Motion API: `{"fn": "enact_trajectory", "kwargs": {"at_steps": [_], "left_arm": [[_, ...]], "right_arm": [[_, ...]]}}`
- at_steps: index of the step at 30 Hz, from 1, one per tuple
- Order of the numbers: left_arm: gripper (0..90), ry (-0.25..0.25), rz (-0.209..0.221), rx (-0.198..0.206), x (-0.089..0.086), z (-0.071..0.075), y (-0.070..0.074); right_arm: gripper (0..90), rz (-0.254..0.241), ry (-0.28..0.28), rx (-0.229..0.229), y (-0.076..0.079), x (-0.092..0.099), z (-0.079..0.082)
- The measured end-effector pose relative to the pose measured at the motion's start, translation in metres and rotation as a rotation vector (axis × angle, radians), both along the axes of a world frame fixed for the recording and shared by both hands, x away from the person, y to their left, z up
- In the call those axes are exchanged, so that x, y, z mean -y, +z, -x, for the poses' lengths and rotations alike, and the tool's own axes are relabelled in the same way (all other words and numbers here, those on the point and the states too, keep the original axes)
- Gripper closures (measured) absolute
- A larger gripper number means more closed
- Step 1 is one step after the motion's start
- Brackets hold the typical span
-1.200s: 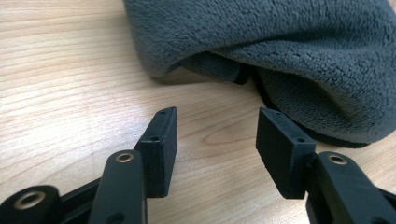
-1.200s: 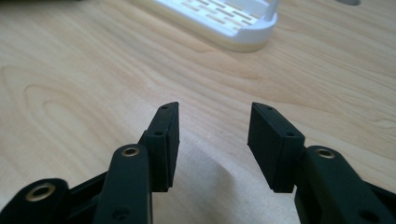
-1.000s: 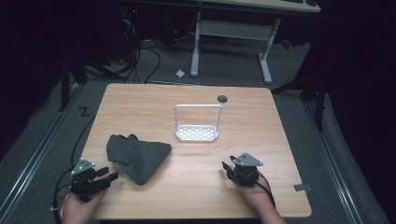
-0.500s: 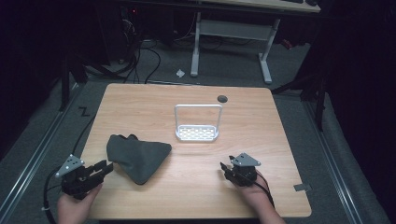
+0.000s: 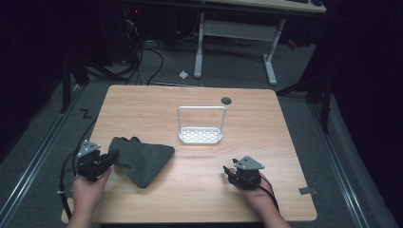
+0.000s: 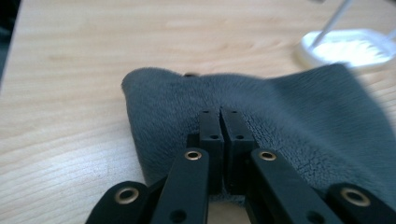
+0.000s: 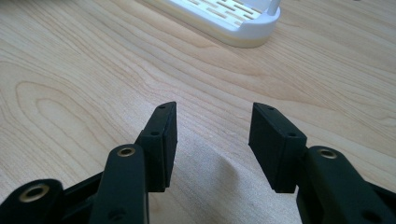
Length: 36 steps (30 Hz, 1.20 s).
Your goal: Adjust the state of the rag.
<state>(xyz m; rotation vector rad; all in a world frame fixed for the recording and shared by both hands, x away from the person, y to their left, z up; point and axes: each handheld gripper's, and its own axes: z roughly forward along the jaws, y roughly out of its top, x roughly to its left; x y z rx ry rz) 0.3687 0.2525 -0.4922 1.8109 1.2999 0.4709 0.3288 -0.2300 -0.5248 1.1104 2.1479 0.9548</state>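
Pinching the grey cloth (image 6: 289, 116) with my left gripper (image 6: 219, 122), jaws just closed on its edge (left of the white rack (image 5: 200, 135)); my right gripper (image 7: 212, 140) hovers open, below that rack.

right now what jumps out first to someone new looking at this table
The dark grey cloth crumpled at the table's near left, with the left gripper shut on its edge. Behind it, mid-table, stands a white slotted rack with a hoop handle. The right gripper waits open over bare wood at the near right.
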Motion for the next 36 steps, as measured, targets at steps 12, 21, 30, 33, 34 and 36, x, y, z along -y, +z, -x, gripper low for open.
{"fn": "enact_trajectory", "kwargs": {"at_steps": [12, 21, 30, 33, 34, 36], "left_arm": [[90.0, -0.087, -0.069, -0.057, 0.02, -0.003, -0.026], [90.0, -0.181, -0.059, -0.055, 0.045, 0.011, -0.027], [90.0, -0.27, -0.049, -0.052, 0.074, 0.02, -0.027], [90.0, -0.299, -0.038, -0.057, 0.085, 0.022, -0.028], [90.0, -0.306, -0.034, -0.057, 0.088, 0.023, -0.028], [90.0, -0.325, -0.028, -0.056, 0.098, 0.023, -0.028]], "right_arm": [[51.6, 0.004, 0.011, -0.018, -0.003, -0.001, -0.001], [50.3, 0.002, 0.015, -0.017, -0.002, -0.002, 0.0], [49.1, -0.005, 0.018, -0.013, 0.0, -0.001, 0.0], [48.7, -0.01, 0.014, -0.011, 0.0, 0.001, 0.0], [48.5, -0.013, 0.011, -0.011, 0.001, 0.001, 0.001], [47.8, -0.018, 0.008, -0.003, 0.003, 0.002, 0.002]]}}
